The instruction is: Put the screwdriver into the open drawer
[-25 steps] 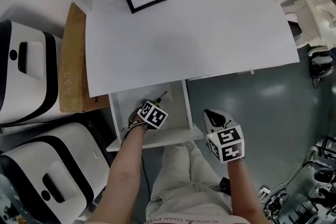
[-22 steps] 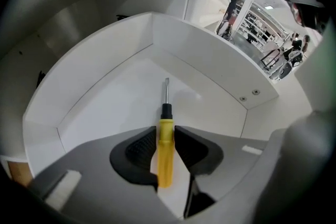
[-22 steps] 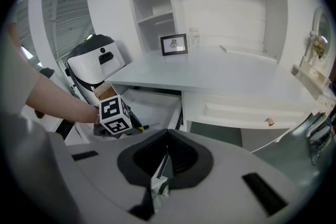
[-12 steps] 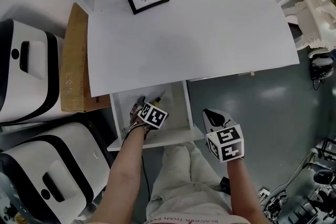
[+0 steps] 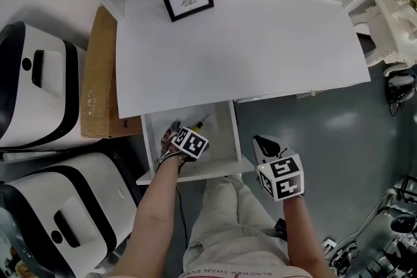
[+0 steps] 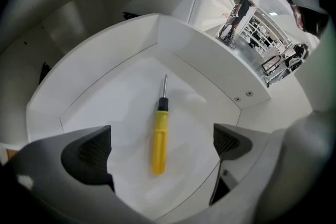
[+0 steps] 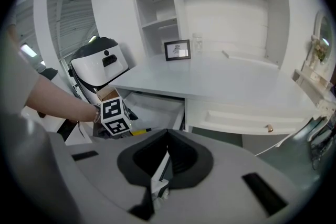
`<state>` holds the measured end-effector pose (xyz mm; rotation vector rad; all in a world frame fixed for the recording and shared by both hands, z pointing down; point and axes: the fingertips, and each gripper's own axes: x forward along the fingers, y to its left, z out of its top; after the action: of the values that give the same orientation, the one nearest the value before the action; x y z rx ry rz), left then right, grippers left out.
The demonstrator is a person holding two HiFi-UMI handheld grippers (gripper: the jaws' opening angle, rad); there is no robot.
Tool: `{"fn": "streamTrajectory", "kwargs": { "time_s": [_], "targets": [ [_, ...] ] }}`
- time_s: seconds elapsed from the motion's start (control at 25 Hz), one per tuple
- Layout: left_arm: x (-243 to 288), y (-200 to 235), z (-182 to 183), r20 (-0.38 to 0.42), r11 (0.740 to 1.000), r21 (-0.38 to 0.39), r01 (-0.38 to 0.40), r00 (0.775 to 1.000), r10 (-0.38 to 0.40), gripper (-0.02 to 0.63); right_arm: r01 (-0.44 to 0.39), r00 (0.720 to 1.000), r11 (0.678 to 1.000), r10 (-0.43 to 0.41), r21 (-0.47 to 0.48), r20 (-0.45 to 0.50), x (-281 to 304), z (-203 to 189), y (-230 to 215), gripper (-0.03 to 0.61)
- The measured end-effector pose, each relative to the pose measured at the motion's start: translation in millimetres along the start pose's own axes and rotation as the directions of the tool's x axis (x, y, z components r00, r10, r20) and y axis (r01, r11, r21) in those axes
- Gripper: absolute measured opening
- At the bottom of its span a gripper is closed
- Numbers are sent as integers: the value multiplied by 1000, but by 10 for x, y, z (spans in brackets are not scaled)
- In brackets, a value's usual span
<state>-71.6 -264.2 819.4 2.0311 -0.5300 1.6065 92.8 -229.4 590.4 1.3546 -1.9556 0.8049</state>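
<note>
On the drawer (image 6: 100, 92) floor the screwdriver (image 6: 159, 136), seemingly light and stiff, lies untouched between the opening jaws of the left gripper (image 6: 163, 150); its smooth yellow handle offers the surest hold.

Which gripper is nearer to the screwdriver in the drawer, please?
Left. The left gripper hangs directly over the screwdriver, fingers opening around it without touching. The right gripper is outside the drawer, beside its right wall.
</note>
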Motion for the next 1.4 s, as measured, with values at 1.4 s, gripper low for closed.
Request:
{"fn": "streamTrajectory", "kwargs": {
  "time_s": [1.4],
  "targets": [
    [-1434,-9,316,211,991,-73,-110,970,123,584,-12,975,992,40,-128,219,-574,970,205,5]
  ]
}}
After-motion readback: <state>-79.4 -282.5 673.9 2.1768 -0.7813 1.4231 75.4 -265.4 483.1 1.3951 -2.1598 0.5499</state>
